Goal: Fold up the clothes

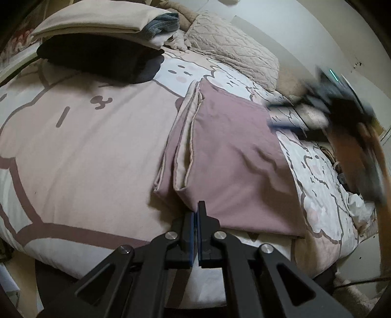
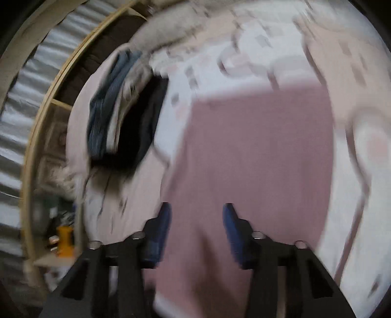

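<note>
A mauve cloth (image 1: 234, 156), folded into a rectangle with cream edges showing along its left side, lies on the bed cover (image 1: 85, 146). My left gripper (image 1: 197, 208) is shut, its tips at the cloth's near corner; no fabric shows between the pads. In the left wrist view my right gripper (image 1: 273, 117) is a blur over the cloth's far right corner. The right wrist view is smeared: the right gripper (image 2: 196, 208) stands open just above the mauve cloth (image 2: 256, 151), with nothing pinched between its blue pads (image 2: 161, 225).
A stack of folded clothes, beige (image 1: 92, 19), blue (image 1: 163, 22) and black (image 1: 102, 56), sits at the bed's far left. A quilted beige blanket (image 1: 232, 51) lies at the head. A wooden shelf (image 2: 44, 151) holding an orange object (image 2: 64, 241) stands beside the bed.
</note>
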`<state>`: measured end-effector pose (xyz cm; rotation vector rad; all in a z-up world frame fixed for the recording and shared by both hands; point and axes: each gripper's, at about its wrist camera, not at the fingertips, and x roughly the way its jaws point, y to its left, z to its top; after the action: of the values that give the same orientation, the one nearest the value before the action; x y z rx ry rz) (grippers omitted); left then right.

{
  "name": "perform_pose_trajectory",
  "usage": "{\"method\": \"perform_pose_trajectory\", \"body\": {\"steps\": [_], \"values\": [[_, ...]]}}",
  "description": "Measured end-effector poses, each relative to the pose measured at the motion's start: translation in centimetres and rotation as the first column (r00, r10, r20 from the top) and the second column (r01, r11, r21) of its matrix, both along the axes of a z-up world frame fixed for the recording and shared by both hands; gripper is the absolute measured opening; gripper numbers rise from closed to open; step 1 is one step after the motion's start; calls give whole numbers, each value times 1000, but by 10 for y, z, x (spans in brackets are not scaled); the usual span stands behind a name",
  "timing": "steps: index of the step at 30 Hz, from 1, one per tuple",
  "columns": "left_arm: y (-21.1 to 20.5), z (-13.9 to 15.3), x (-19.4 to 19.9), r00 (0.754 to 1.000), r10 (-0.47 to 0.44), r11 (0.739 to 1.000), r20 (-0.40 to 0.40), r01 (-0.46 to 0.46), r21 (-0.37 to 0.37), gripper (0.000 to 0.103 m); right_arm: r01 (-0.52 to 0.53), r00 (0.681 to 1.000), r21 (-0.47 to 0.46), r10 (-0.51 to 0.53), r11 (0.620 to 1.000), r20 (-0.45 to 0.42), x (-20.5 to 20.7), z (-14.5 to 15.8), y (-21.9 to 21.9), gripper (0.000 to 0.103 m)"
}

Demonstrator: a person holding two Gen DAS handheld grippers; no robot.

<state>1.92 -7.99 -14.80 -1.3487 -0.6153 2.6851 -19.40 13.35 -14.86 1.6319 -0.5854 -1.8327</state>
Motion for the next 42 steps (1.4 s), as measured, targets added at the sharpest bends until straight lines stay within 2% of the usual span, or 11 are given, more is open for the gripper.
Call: {"method": "perform_pose_trajectory", "body": {"steps": [7, 12, 15, 17, 23, 27, 31, 33, 36, 39, 42], "values": [[-16, 5, 10, 997, 72, 996, 25, -71, -62, 3, 62, 992, -34, -58, 997, 111, 99, -56, 65, 39], [-20, 28, 17, 999, 48, 974, -23, -52, -221, 3, 38, 989, 185, -10, 982, -150, 147, -18, 71, 39], [1, 47, 13, 991, -106, 945, -87, 73, -320, 3, 32, 877, 456, 194, 889, -440, 173, 11, 55, 39], [19, 50, 2, 976, -201, 922, -86, 159, -354, 3, 49, 743, 624, 389, 780, -545, 194, 15, 37, 39], [30, 10, -40, 972, -230, 886, 41, 226, -405, 4, 46, 477, 864, 749, 501, -460, 254, -31, 11, 39], [19, -1, -49, 972, -224, 895, 66, 233, -381, 4, 94, 435, 888, 783, 451, -444, 266, -57, 7, 39], [20, 14, -39, 967, -254, 845, 25, 235, -481, 4, 133, 366, 893, 816, 430, -447, 265, -66, -8, 39], [25, 23, -31, 953, -304, 792, -12, 245, -559, 27, 153, 319, 894, 836, 420, -447, 262, -69, -24, 39], [39, 34, -6, 905, -419, 642, -75, 237, -729, 80, 184, 243, 890, 858, 418, -453, 260, -74, -35, 39], [56, 31, 24, 810, -585, 404, -53, 234, -884, 80, 185, 195, 886, 868, 425, -457, 255, -75, -42, 34], [66, 13, 40, 733, -679, 217, 40, 253, -943, 81, 123, 223, 886, 858, 446, -463, 243, -67, -47, 16]]}}
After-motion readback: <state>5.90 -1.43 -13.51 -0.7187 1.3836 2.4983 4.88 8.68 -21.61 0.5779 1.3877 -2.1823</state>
